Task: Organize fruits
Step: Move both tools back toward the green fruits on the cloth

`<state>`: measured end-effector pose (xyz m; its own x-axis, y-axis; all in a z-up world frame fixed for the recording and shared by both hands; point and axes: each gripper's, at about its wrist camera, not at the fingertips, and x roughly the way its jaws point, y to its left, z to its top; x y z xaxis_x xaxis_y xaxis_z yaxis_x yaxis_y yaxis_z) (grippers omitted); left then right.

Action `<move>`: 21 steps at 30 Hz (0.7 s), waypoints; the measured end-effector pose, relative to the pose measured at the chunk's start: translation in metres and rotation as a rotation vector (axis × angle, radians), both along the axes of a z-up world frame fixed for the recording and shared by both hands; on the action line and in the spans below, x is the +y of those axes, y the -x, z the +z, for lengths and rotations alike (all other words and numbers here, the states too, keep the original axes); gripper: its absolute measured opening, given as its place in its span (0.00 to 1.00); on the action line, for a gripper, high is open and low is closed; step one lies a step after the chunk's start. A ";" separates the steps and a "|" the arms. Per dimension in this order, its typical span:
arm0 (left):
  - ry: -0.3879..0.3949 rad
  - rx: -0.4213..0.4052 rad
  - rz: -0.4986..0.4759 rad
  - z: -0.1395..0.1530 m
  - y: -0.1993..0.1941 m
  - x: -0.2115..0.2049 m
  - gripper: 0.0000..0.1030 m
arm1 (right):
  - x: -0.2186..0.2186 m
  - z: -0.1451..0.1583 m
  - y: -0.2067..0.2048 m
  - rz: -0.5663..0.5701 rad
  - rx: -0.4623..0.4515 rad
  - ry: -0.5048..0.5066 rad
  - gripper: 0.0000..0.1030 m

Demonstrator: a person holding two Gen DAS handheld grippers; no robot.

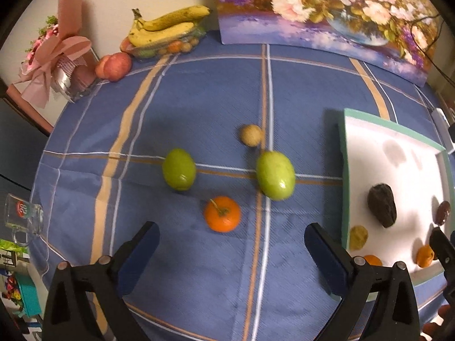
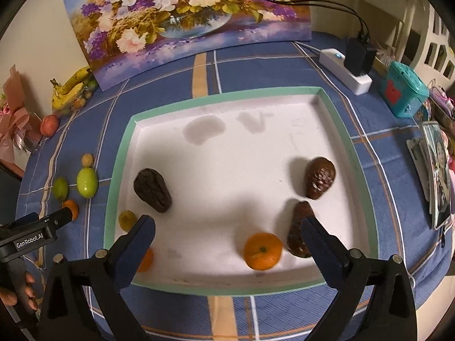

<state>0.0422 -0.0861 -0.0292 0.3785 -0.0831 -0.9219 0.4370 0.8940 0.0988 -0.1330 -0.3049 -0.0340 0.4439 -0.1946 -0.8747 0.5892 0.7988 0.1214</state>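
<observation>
Sorting step in hand, between picks: both tongs empty. Left tongs (image 1: 231, 251) stand wide apart, nothing between the pads, hovering over the blue plaid cloth on the counter (image 1: 199, 284), aimed at the loose fruit. Right tongs (image 2: 229, 237) likewise spread wide over the white tray (image 2: 113, 199), gripping nothing; an orange (image 2: 263, 251) sits on the tray floor just inside the right-hand pad, apart from it as far as can be told. Tray contents: three dark brown wrinkled fruits, one at left (image 2: 152, 190), two at right (image 2: 320, 177), the nearer partly hidden by the pad; a yellowish fruit (image 2: 127, 219) and a 2nd orange (image 2: 146, 260) at the near-left corner, partly hidden. Still on the cloth, outside the tray: a tangerine w/ stem (image 1: 222, 214), nearest the left tongs; two green fruits (image 1: 179, 169) (image 1: 275, 174) beyond it; a small tan round fruit (image 1: 250, 135) farthest. Judgement: approx. half done; four pcs outstanding. Next move likely falls to the left tongs: lower over the tangerine, straddle it, close gently, since a round fruit may roll, then carry it right over the tray's green rim w/o clipping it.
</observation>
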 end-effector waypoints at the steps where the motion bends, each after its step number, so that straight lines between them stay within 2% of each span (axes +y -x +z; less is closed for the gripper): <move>1: 0.002 -0.004 0.005 0.001 -0.003 0.003 1.00 | 0.003 0.001 -0.004 0.006 -0.010 0.003 0.99; 6: 0.016 -0.027 0.065 0.009 -0.020 0.027 1.00 | 0.015 0.005 -0.020 0.033 -0.042 0.000 0.99; 16: 0.031 -0.075 0.197 0.022 -0.050 0.080 1.00 | 0.048 0.003 -0.050 0.089 -0.043 -0.011 0.99; 21: 0.073 -0.071 0.230 0.027 -0.060 0.093 1.00 | 0.060 0.008 -0.061 0.120 -0.076 -0.011 0.99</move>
<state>0.1018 0.0069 -0.0025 0.4584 -0.0532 -0.8871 0.2156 0.9750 0.0529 -0.0720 -0.2446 -0.0259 0.5281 -0.1272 -0.8396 0.4785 0.8614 0.1705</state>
